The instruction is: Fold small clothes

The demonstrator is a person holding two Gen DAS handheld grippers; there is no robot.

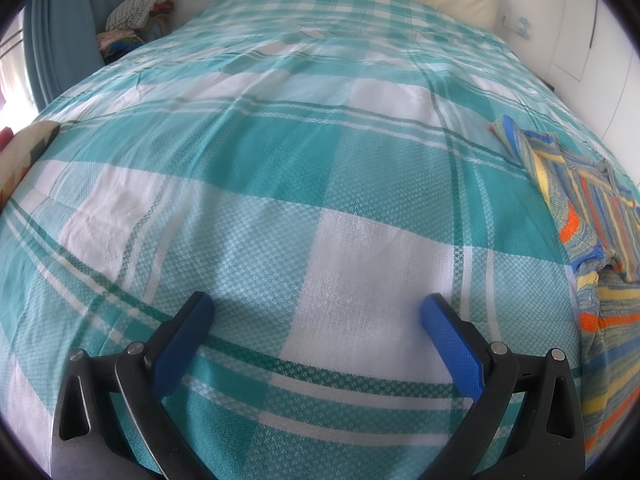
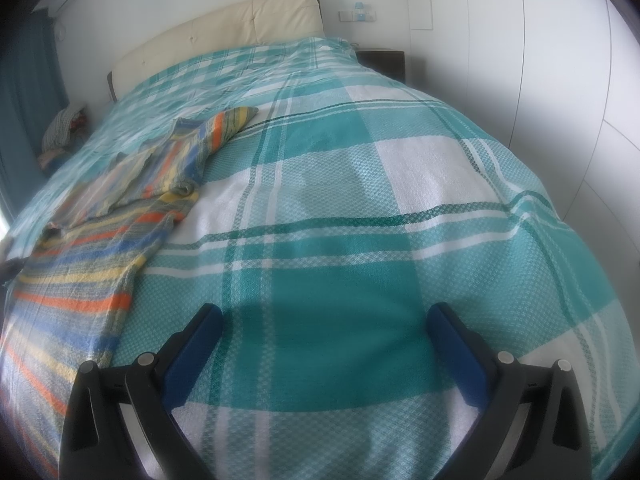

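At the far left, beyond the edge of the bed, a pile of clothes [image 1: 138,10] lies in the corner next to the blue curtain [image 1: 60,28]. It is well apart from both claws. The bed is covered with a teal and white checked bedspread [image 1: 280,152], and over this the left gripper [image 1: 316,312] hovers with its blue fingers [image 1: 182,344] wide apart and nothing between them.

The striped garment [image 1: 592,208] lies to the right of this claw, at the right border of the left wrist view. In the right wrist view the same striped garment [image 2: 120,208] lies to the left of the right gripper [image 2: 326,322], whose fingers are also spread apart and empty. So the garment is between the two claws. Its long axis runs from the near edge of the bed away toward the headboard [image 2: 224,28], with one sleeve [image 2: 222,126] stretched out at the far end.

I judge that the right claw is a little nearer, because the near hem almost reaches its left finger. Each claw must move inward to take the cloth.
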